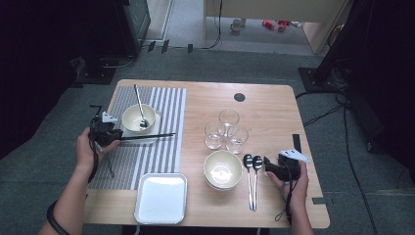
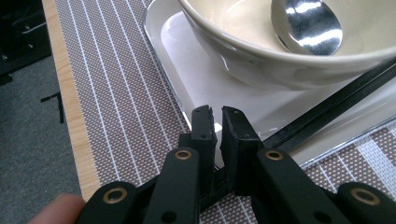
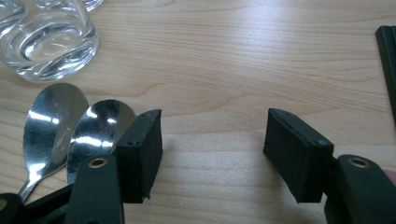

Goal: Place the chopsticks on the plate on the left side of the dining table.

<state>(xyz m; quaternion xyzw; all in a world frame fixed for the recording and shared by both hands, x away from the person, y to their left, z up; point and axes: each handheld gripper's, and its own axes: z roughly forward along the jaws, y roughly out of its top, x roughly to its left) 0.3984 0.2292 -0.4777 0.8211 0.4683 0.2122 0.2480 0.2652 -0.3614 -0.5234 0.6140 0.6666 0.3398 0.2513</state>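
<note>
Now, step in hand: laying black chopsticks (image 1: 147, 136) on the white tray (image 2: 187, 70) beside the bowl (image 1: 138, 118), on the striped placemat at the desk's left.
Left gripper (image 1: 108, 135): fingers nearly closed, pinching the chopsticks' end.
Right gripper (image 1: 272, 167): fingers wide apart, holding nothing, just right of two spoons (image 1: 252, 164).
Next move, likely: release, then withdraw left.
In the way: the bowl's wall and the spoon (image 2: 306, 23) inside it.
</note>
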